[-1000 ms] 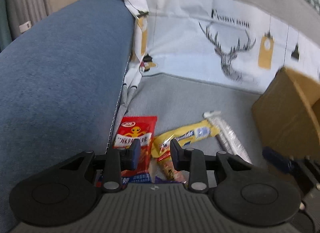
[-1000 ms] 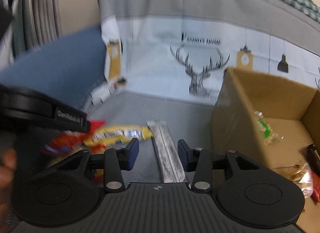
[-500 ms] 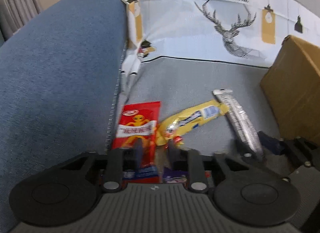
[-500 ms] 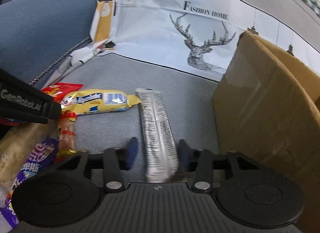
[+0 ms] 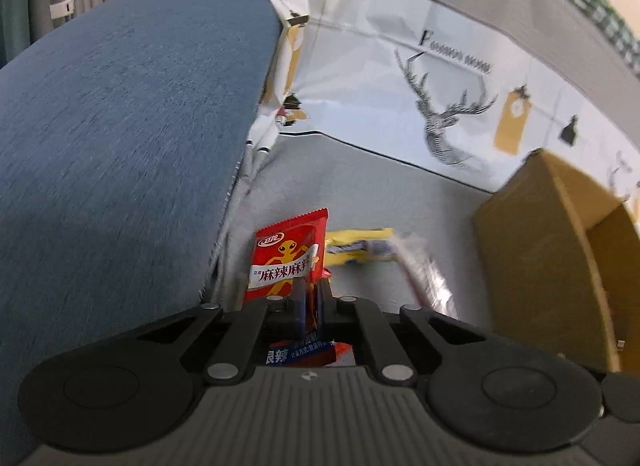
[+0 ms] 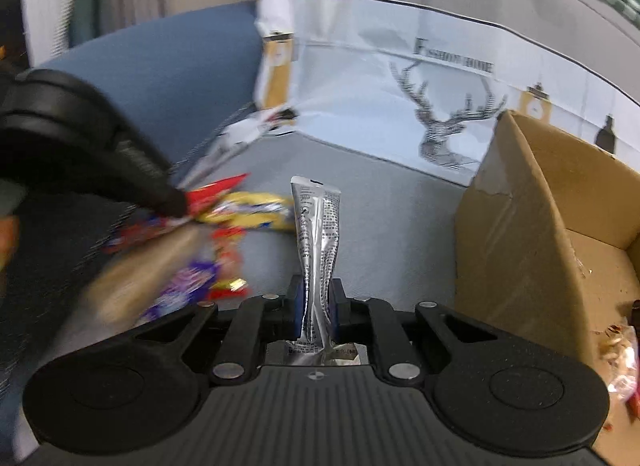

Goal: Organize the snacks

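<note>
My left gripper (image 5: pixel 311 298) is shut on a red snack packet (image 5: pixel 286 256) with an orange figure on it, held up off the grey sofa seat (image 5: pixel 360 193). My right gripper (image 6: pixel 316 306) is shut on a long silver foil packet (image 6: pixel 318 234), standing up between its jaws. A yellow snack bar (image 5: pixel 360 246) lies on the seat beyond; it also shows in the right wrist view (image 6: pixel 256 213). The left gripper's body (image 6: pixel 80 153) shows at the left of the right wrist view, with the red packet (image 6: pixel 212 193) at its tip. The silver packet (image 5: pixel 424 274) shows blurred in the left wrist view.
An open cardboard box (image 6: pixel 560 234) stands on the seat at the right, with snack wrappers (image 6: pixel 624 362) inside; it also shows in the left wrist view (image 5: pixel 560 250). The blue sofa arm (image 5: pixel 120 145) rises on the left. A deer-print cover (image 5: pixel 440 105) hangs behind. A purple packet (image 6: pixel 188 282) lies blurred lower left.
Both grippers have closed, the left on the red packet and the right on the silver packet, and both have lifted their packets off the seat.
</note>
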The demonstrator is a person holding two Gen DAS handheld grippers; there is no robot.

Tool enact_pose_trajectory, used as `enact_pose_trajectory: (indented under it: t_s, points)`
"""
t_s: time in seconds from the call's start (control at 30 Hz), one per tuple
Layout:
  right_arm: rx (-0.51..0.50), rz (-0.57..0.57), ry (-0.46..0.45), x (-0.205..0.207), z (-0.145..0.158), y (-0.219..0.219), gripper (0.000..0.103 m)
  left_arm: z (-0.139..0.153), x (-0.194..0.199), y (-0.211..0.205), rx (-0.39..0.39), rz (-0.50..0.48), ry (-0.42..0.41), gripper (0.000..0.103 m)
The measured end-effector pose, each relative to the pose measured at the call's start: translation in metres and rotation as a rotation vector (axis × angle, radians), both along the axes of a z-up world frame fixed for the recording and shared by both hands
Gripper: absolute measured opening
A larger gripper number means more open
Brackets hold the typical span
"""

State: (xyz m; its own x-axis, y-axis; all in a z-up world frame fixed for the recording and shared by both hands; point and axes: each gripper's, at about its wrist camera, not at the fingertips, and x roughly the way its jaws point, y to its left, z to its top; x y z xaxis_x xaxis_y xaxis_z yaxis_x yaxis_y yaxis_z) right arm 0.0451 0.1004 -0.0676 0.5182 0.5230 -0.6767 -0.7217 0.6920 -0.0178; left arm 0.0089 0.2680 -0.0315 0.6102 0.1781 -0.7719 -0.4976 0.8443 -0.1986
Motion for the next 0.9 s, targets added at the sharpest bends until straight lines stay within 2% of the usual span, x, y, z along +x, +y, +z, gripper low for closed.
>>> enact_pose_trajectory:
  t_s: [0.13, 0.27, 0.37, 0.43, 0.5, 0.57, 0.63, 0.7, 0.73, 0.77, 0.83, 0.9]
  points:
    - [-0.051, 0.069, -0.002, -0.034, 0.014, -0.022, 0.013, 0.007, -0.018, -0.01, -0.094, -0.043, -0.043, 0.004]
    - [-0.064, 0.034, 0.05, -0.064, 0.007, -0.059, 0.013, -0.001, -0.035, -0.027, -0.204, -0.098, -0.007, 0.004]
    - [-0.067, -0.001, 0.095, -0.081, -0.007, -0.079, 0.014, -0.014, -0.032, -0.048, -0.196, -0.196, 0.099, 0.004]
    - [-0.075, -0.001, 0.089, -0.092, -0.018, -0.087, 0.018, -0.022, -0.029, -0.057, -0.148, -0.235, 0.156, 0.006]
    - [-0.08, 0.015, 0.125, -0.095, -0.026, -0.089, 0.025, -0.025, -0.027, -0.056, -0.107, -0.208, 0.183, 0.02]
    - [-0.058, 0.034, 0.128, -0.095, -0.027, -0.091, 0.03, -0.025, -0.027, -0.049, -0.142, -0.172, 0.154, 0.039]
    - [-0.062, 0.038, 0.107, -0.092, -0.029, -0.091, 0.037, -0.027, -0.025, -0.045, -0.193, -0.156, 0.128, 0.041]
    - [-0.045, 0.04, 0.136, -0.085, -0.034, -0.093, 0.037, -0.029, -0.019, -0.045, -0.211, -0.163, 0.139, 0.053]
    - [-0.045, 0.038, 0.146, -0.083, -0.036, -0.093, 0.038, -0.03, -0.015, -0.048, -0.195, -0.168, 0.152, 0.065]
    - [-0.049, 0.032, 0.151, -0.081, -0.039, -0.093, 0.04, -0.033, -0.01, -0.053, -0.164, -0.177, 0.175, 0.07]
    - [-0.04, 0.028, 0.156, -0.077, -0.041, -0.092, 0.043, -0.04, -0.003, -0.062, -0.106, -0.191, 0.241, 0.076]
    - [-0.035, 0.036, 0.152, -0.077, -0.042, -0.091, 0.045, -0.048, 0.0, -0.068, -0.062, -0.201, 0.301, 0.078]
